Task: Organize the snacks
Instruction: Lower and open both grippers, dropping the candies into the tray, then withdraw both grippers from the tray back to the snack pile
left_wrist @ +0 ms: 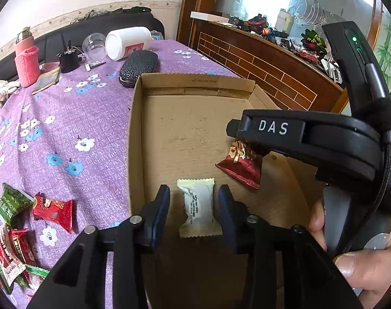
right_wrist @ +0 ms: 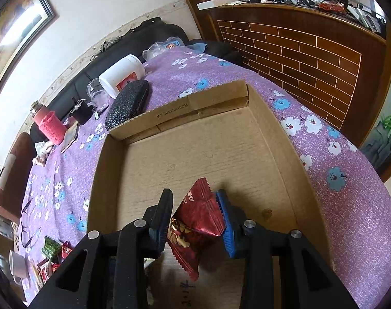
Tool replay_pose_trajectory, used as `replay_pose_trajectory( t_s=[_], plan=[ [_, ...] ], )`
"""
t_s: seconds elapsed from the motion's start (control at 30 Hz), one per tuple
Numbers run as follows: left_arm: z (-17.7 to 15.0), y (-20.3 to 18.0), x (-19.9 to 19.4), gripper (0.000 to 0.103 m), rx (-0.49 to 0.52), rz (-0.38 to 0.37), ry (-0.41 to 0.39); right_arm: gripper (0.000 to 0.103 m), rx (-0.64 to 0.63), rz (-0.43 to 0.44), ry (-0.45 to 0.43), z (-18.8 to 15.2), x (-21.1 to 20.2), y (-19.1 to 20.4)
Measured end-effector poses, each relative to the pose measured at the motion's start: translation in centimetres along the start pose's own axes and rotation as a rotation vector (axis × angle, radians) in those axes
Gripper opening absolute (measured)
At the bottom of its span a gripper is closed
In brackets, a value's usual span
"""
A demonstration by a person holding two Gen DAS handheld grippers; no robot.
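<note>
Snacks sit partly inside the shallow cardboard box [left_wrist: 136, 139] on the purple floral tablecloth [left_wrist: 66, 128]. Between the fingers of the left gripper [left_wrist: 194, 211] a white wrapped candy [left_wrist: 198, 209] lies on the box floor; the jaws stand slightly apart from its sides, with a thin gap showing at each pad. The right gripper [right_wrist: 194, 219] clamps a dark red snack packet [right_wrist: 195, 221] above the box floor, both pads pressing its crumpled sides. In the left wrist view the same packet [left_wrist: 243, 164] hangs under the right gripper [left_wrist: 236, 131]. More wrapped snacks [left_wrist: 15, 221] lie loose on the cloth left of the box.
</note>
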State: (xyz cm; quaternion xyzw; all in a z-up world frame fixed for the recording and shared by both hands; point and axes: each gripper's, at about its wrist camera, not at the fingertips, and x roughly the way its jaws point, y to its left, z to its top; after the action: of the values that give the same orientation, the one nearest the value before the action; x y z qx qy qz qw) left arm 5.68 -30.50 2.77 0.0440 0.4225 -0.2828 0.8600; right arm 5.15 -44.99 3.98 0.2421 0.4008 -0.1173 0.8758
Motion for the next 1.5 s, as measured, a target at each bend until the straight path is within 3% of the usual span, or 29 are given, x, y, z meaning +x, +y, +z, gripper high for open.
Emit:
replay_pose_trajectory(
  t_s=[0.43,0.8,1.07,1.5],
  plan=[
    [0.1,0.0,-0.3,0.048,0.001,0.001,-0.012,0.038,0.017,0.018,-0.031,0.0,-0.7,-0.2],
    [0.0,-0.5,-0.9,0.061,0.015,0.024,-0.036,0.052,0.018,0.035,-0.089,0.1,-1.8,0.0],
    [0.4,-0.2,-2.5,0.062,-0.021,0.03,-0.052,0.053,0.019,0.051,-0.171,0.3,-3.6,0.0],
    [-0.3,0.6,-7.5,0.062,-0.003,0.054,-0.087,0.059,-0.014,0.069,-0.192,-1.0,-7.3,2.0]
  ],
)
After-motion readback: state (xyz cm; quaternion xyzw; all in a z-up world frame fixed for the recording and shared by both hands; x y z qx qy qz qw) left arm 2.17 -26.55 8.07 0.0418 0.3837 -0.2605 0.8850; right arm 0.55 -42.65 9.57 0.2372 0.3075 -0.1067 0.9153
